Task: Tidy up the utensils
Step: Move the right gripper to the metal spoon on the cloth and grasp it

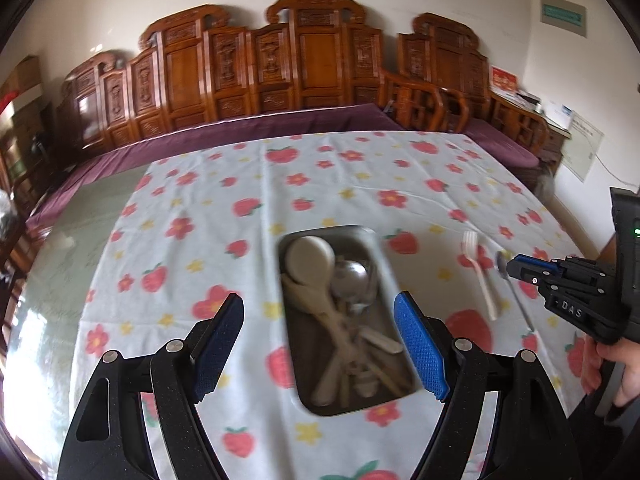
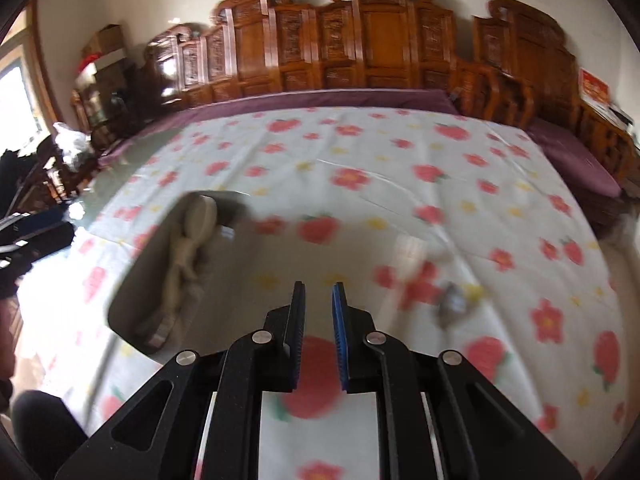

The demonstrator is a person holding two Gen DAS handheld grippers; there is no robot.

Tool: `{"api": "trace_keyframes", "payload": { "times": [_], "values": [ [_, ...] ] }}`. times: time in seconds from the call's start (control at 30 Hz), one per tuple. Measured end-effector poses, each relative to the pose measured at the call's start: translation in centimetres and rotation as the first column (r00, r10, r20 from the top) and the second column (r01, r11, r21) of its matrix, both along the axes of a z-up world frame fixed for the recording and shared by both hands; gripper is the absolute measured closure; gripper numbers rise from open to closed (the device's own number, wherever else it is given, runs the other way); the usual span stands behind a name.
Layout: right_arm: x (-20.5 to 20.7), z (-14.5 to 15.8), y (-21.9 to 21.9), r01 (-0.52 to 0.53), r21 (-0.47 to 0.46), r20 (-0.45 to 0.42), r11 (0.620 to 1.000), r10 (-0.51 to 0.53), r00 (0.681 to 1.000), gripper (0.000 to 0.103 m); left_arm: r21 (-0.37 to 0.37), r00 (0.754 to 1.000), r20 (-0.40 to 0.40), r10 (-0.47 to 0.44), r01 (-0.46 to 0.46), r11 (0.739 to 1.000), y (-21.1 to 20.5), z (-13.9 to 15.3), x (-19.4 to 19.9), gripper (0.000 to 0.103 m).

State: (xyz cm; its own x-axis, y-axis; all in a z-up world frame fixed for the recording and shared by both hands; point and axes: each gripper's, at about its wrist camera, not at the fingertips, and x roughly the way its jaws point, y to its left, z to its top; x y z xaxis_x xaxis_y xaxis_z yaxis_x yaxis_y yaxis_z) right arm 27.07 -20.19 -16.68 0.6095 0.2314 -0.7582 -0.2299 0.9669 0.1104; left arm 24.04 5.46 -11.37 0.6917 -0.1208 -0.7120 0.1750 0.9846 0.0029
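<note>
A metal tray point(image 1: 380, 256) was seen at the middle of the desk point(image 1: 52, 264), on a flowered cloth point(image 1: 224, 184), already filled with pale spoons point(image 1: 310, 258) and a steel ladle point(image 1: 352, 276). Two pieces were left outside it, to its right: a white fork point(image 1: 480, 276) and a steel spoon point(image 1: 514, 292), laid side by side and just apart.

The left gripper point(image 1: 320, 344) was held above the near end of the tray, spread wide and empty. The right gripper point(image 2: 319, 336) was found narrowed to a slim gap with nothing between its fingers, its tip near the bowl of the steel spoon (seen from the left camera).

A miss was judged the main risk: with the gap so narrow, the thin handle could be pushed aside rather than taken, and the fork beside it could be knocked. The right camera's picture was blurred, so exact alignment could not be told.
</note>
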Motion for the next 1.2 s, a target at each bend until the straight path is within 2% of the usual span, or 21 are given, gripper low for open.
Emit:
{"api": "trace_keyframes", "payload": {
  "times": [0.13, 0.27, 0.5, 0.73, 0.87, 0.97, 1.2],
  "values": [
    [0.1, -2.2, -4.5, 0.053, -0.036, -0.031, 0.998, -0.054, 0.998, 0.086, 0.003, 0.999, -0.004, -0.038, 0.038, 0.999, -2.8, -0.3, 0.2, 0.029],
    [0.4, -5.1, -6.9, 0.067, -0.064, -0.076, 0.996, -0.071, 0.995, 0.085, -0.001, 0.997, -0.017, -0.069, 0.069, 0.998, -5.1, -1.2, 0.5, 0.029],
    [1.4, -8.6, -7.3, 0.053, -0.084, -0.155, 0.995, -0.065, 0.986, 0.085, 0.016, 0.992, -0.042, -0.115, 0.116, 0.993, -8.2, -2.5, 0.9, 0.029],
    [2.3, -8.9, -6.4, 0.045, -0.122, -0.164, 0.992, -0.064, 0.984, 0.086, 0.023, 0.99, -0.058, -0.125, 0.127, 0.992, -9.2, -3.2, 0.9, 0.029],
    [2.7, -8.9, -6.3, 0.047, -0.15, -0.175, 0.988, -0.073, 0.982, 0.098, 0.03, 0.99, -0.067, -0.126, 0.128, 0.991, -9.6, -3.5, 0.8, 0.029],
    [2.9, -8.9, -6.8, 0.04, -0.128, -0.189, 0.991, -0.064, 0.98, 0.099, 0.033, 0.989, -0.071, -0.13, 0.133, 0.991, -9.9, -3.7, 0.8, 0.029],
    [2.4, -8.3, -8.1, 0.036, -0.138, -0.179, 0.99, -0.061, 0.982, 0.1, 0.037, 0.984, -0.084, -0.155, 0.159, 0.987, -12.1, -4.4, 1.4, 0.029]
  ]
}}
